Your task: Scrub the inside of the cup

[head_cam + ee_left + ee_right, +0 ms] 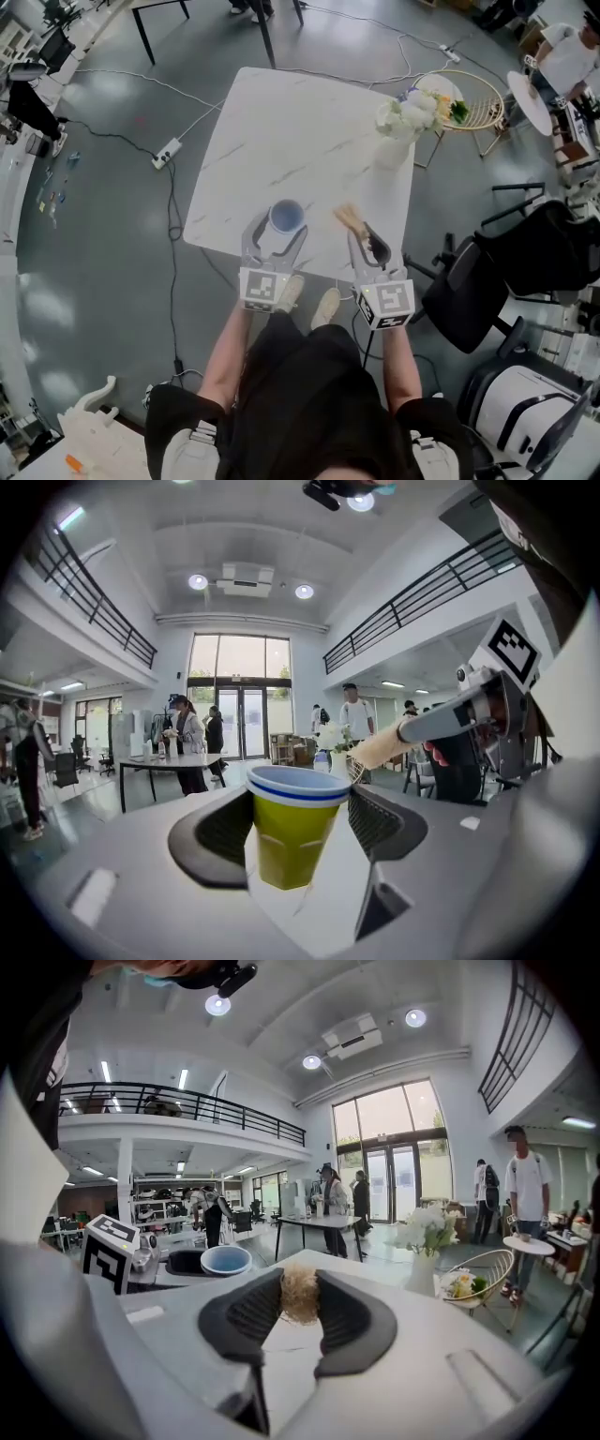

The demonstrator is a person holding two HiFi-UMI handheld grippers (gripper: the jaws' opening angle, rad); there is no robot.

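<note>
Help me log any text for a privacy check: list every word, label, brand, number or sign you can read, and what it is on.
None: no word, brand or number is readable.
marker cubes: black-and-white square patterns only, no letters.
cup: yellow-green, blue stripe at the rim, no print visible.
brush: no marking visible.
Items on the distant desk: too small to read.

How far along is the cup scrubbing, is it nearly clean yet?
Barely started. Done: the left gripper is closed on the yellow cup, and the right gripper grips the brush. In hand: the brush sits beside the cup, not inside it. Left: all the scrubbing of the inside.
</note>
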